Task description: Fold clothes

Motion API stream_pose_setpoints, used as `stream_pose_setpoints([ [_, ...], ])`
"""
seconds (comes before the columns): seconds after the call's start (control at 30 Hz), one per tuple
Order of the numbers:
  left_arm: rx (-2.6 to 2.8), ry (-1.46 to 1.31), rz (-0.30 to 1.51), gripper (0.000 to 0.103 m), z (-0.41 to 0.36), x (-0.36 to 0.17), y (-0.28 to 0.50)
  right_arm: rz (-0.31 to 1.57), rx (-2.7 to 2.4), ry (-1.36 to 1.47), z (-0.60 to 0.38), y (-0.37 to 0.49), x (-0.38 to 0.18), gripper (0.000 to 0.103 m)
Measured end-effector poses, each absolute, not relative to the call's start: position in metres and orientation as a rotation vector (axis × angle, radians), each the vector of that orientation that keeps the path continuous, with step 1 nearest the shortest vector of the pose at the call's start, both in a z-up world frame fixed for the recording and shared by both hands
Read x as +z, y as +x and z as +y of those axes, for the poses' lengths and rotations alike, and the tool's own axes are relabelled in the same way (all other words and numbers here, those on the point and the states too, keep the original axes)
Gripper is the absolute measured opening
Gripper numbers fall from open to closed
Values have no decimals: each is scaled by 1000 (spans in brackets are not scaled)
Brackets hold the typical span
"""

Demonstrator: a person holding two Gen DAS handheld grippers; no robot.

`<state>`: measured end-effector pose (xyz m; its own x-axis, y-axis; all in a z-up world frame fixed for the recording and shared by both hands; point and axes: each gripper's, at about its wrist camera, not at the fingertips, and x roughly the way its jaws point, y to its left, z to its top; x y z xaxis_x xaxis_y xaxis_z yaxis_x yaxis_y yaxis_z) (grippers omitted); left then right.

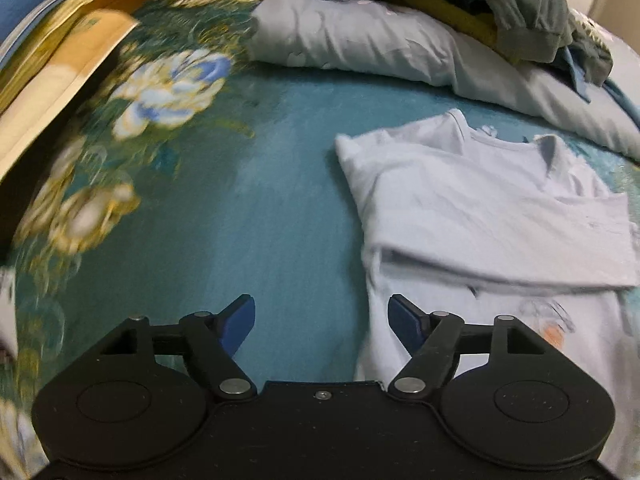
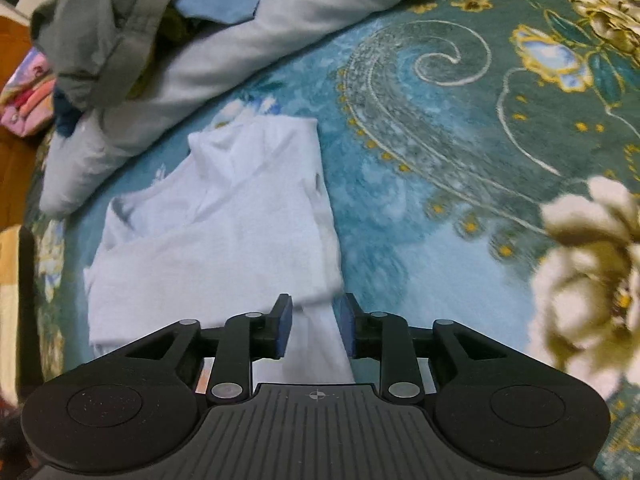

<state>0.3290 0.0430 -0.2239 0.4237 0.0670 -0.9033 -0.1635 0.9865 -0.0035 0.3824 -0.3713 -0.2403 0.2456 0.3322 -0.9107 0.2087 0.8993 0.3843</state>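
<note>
A pale blue T-shirt (image 1: 472,208) lies flat on the teal flowered bedspread (image 1: 260,220), sleeves folded in, neck toward the far side. My left gripper (image 1: 321,318) is open and empty, hovering at the shirt's left edge near its lower part. In the right wrist view the same shirt (image 2: 224,216) lies left of centre. My right gripper (image 2: 316,326) is open over the shirt's lower right edge, with cloth showing between the blue pads (image 2: 285,328); the jaws do not pinch it.
A pale grey folded quilt (image 1: 380,44) with a heap of dark and grey clothes (image 1: 520,4) lies behind the shirt. Books or boxes (image 1: 60,64) sit at the bed's left edge. A pink bundle (image 2: 28,96) lies at far left.
</note>
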Motion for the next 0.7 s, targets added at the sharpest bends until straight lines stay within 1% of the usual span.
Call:
stream_pose_setpoints([
  [0.03,141,-112,1128,75,41,-220,318,1349,101,473,-373,374,-238,25],
  [0.17,110,-160,1158,80,27,-210,271,1442,183,388,-376,330,-243,32],
  [0.3,35,-170,1211,82,15,-207,231,1527,259,300,-376,275,-251,32],
  [0.4,-8,-157,1257,82,14,-214,206,1565,265,322,-379,237,-258,33],
  [0.5,-24,-157,1302,82,22,-226,187,1572,213,355,-380,205,-263,34],
  [0.57,-38,-171,1322,82,28,-233,175,1562,177,372,-378,186,-267,38],
  [0.7,-70,-176,1353,81,36,-245,153,1545,129,385,-374,160,-273,38],
])
